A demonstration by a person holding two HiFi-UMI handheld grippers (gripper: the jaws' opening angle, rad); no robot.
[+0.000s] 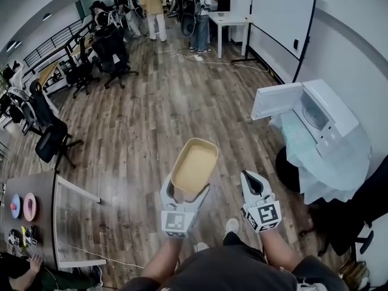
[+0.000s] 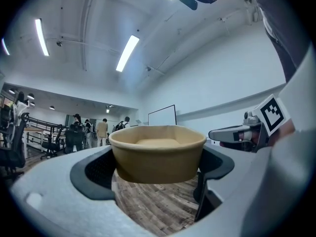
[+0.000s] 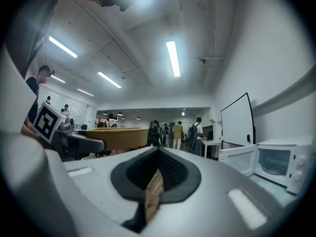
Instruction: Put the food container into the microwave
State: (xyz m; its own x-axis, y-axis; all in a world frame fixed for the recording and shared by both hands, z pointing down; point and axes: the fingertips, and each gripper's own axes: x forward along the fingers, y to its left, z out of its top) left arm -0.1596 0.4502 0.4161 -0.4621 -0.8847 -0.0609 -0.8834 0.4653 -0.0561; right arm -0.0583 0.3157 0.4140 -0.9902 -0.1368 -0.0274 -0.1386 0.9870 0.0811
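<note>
Your left gripper [image 1: 185, 190] holds the tan food container [image 1: 194, 164] in the middle of the frame, your right gripper [image 1: 251, 179] is closed and empty, and the open-doored microwave [image 1: 321, 117] sits at the right.

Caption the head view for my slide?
Left tongs hold a tan rounded paper food container above wood floor; right tongs shut; white microwave open at right.

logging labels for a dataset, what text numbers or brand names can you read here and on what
No readable words or numbers.
The left gripper and right gripper cubes carry only square marker patterns.
The microwave control panel is too small to read.
The food container is plain, no print.
</note>
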